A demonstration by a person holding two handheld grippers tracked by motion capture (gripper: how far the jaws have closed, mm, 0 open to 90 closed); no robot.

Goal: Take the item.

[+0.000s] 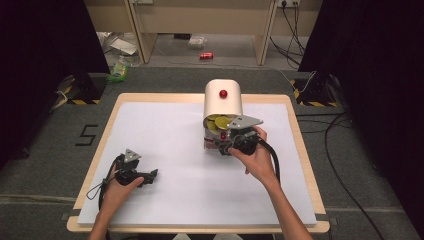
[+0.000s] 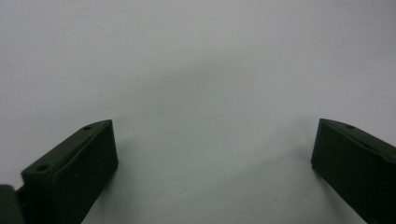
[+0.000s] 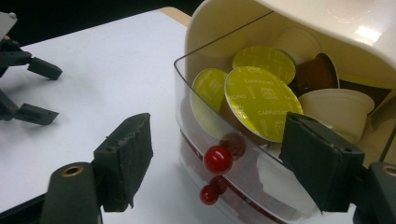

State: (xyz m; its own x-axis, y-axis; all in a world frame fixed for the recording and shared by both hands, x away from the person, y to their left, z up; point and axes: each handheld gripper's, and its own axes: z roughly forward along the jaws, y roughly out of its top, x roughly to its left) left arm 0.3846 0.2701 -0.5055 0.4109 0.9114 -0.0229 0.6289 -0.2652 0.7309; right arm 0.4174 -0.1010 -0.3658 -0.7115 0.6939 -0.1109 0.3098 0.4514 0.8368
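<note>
- Black right gripper [image 3: 217,161] straddled the red ball knob [image 3: 218,159] of a clear plastic drawer [image 3: 243,154] pulled out of the cream capsule dispenser [image 1: 223,100] at the table's [image 1: 150,140] far middle; jaws spread, not pinching yet.
- Yellow-lidded coffee capsules [image 3: 261,100] sat inside the drawer.
- Best move, probably: centre the pads on the knob, close gently, move straight.
- Left gripper [image 1: 150,175] rested apart, jaws spread, nothing between.

light: bright overhead, dark surround | glare: white dispenser hood [image 3: 364,32] | blur: left gripper view soft
</note>
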